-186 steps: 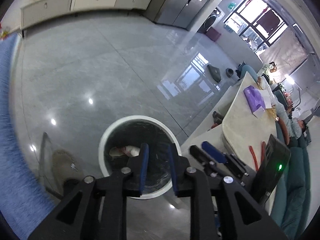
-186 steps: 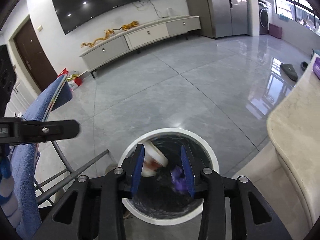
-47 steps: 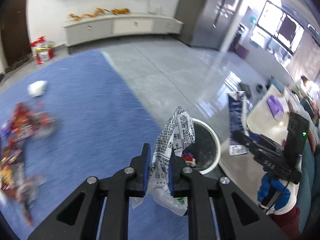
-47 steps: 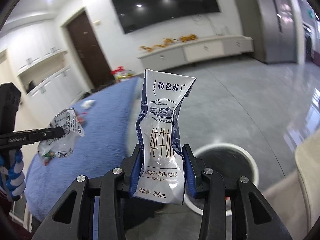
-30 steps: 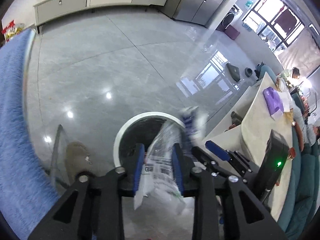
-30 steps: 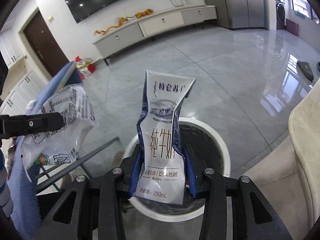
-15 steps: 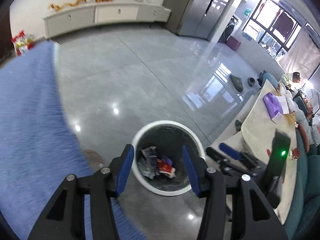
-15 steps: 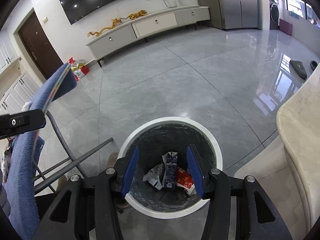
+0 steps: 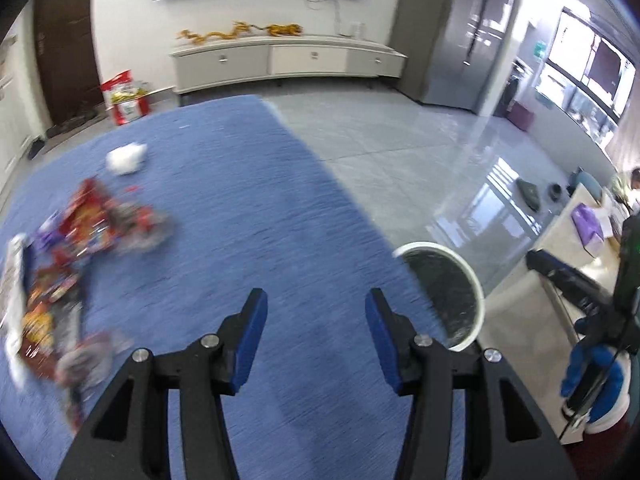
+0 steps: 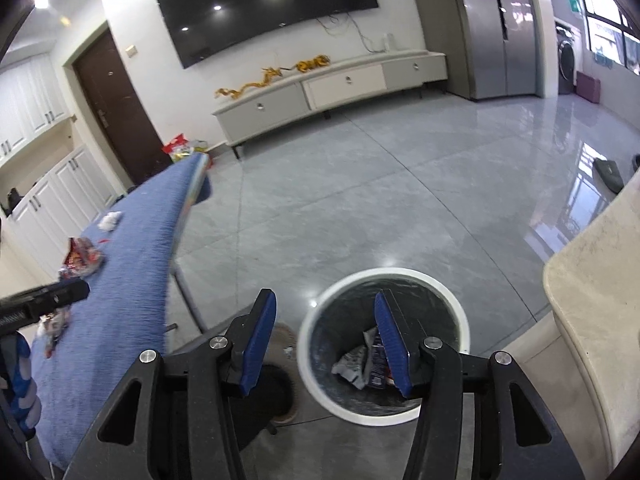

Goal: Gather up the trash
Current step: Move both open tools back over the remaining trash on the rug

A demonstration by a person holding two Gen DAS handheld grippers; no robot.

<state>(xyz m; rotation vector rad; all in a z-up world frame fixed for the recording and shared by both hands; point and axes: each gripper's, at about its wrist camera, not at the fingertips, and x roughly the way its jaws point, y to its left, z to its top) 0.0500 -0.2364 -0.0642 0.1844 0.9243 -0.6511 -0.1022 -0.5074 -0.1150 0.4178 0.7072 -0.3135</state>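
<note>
1. Grey tiled floor (image 10: 400, 184) meets a blue surface (image 9: 248, 216) carrying a blurred heap of wrappers (image 9: 60, 264).
2. Left tongs (image 9: 314, 300) tilt down over that surface, gaping, empty.
3. Right tongs (image 10: 324, 308) hang above the bin (image 10: 384, 416), gaping, empty.
4. Crumpled trash (image 10: 360, 364) lies inside, partly hidden behind one finger.

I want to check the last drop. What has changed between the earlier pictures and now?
Both grippers let go: the left gripper dropped its printed bag and the right gripper its milk pouch, and both now lie in the bin. Both grippers are open and empty. The left one has swung from the bin back over the blue cloth, toward the wrapper pile. Bin, pile and white wad stayed put.
</note>
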